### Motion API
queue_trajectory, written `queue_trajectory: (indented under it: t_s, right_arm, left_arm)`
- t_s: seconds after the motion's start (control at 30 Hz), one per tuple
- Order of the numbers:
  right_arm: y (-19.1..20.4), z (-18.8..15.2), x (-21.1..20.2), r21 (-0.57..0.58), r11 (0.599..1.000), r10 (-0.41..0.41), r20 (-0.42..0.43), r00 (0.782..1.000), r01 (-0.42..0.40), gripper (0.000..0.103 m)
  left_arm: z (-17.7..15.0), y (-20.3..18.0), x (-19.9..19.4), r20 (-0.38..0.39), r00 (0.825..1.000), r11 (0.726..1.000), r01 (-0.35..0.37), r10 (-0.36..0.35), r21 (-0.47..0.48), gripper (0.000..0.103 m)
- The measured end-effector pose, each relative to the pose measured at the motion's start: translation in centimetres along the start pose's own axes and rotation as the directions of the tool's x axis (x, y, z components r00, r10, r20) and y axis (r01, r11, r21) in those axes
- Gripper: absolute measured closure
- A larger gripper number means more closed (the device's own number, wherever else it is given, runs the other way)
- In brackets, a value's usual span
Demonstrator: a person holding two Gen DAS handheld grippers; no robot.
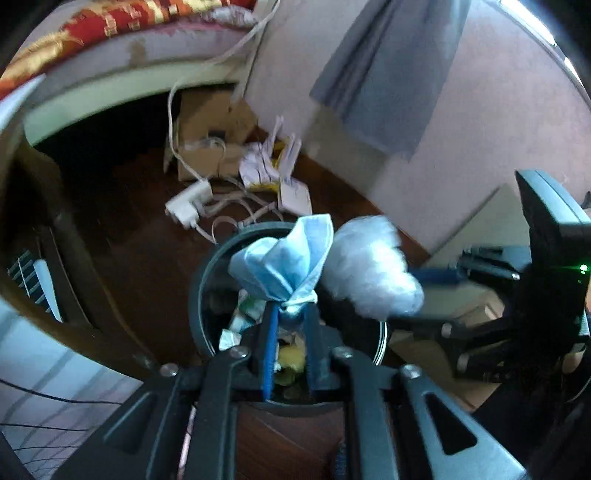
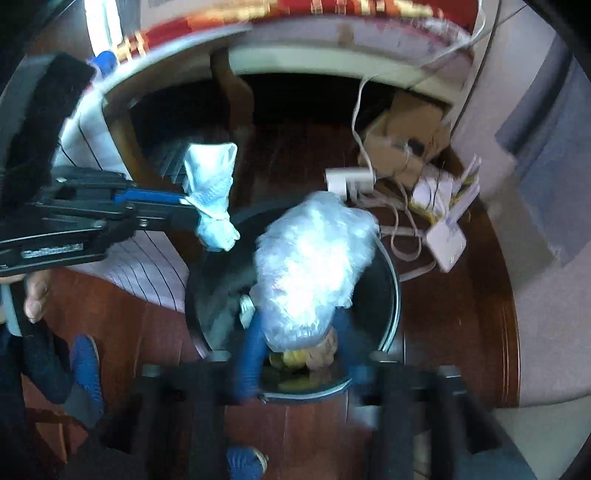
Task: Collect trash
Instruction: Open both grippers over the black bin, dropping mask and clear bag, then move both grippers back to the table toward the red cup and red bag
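A dark round bin [image 1: 212, 254] stands on the wooden floor right under both grippers, with scraps and something yellow inside. My left gripper [image 1: 291, 308] is over its rim, its narrow jaws pinching a bunched blue face mask [image 1: 284, 258]. In the right wrist view it comes in from the left [image 2: 192, 208], the face mask [image 2: 210, 177] still at its tip. My right gripper [image 2: 303, 328] hangs over the bin [image 2: 397, 291] with blurred blue fingers [image 2: 251, 350] spread wide. A crumpled white plastic wad [image 2: 310, 266] sits loose between them; the wad [image 1: 369, 266] also shows beside the mask.
A bed with a red patterned cover [image 1: 122, 22] overhangs the far floor. Cardboard boxes [image 2: 406, 136], a white power strip [image 1: 188, 205] with cables, a white router [image 2: 447, 243] and papers lie behind the bin. A person's blue shoe [image 2: 86, 373] stands at the left.
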State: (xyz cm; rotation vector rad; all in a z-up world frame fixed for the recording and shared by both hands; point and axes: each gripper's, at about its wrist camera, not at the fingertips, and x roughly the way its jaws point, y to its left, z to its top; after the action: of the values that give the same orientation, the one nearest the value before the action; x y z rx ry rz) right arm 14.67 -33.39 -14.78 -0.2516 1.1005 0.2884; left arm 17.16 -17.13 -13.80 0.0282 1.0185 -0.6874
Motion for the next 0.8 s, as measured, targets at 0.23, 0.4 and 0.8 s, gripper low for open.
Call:
queue_trajectory:
  t_s: [0.23, 0.4, 0.8]
  right_arm:
    - [-2.7, 0.0, -0.3, 0.092, 0.992, -0.091, 0.012, 0.996, 0.089, 0.002]
    - [-3.5, 0.9, -2.5, 0.160, 0.977, -0.155, 0.097, 0.983, 0.138, 0.000]
    - [1.1, 5.0, -8.8, 0.186, 0.980, -0.134, 0.324, 0.936, 0.075, 0.000]
  left_arm:
    - [-0.5, 0.4, -0.4, 0.014, 0.992, 0.991, -0.128, 0.128, -0.049, 0.011]
    - [-0.6, -0.2, -2.5, 0.067, 0.980, 0.982, -0.181, 0.185, -0.063, 0.006]
    - [-0.5, 0.6, -13.5, 0.294, 0.903, 0.950, -0.293, 0.312, -0.109, 0.005]
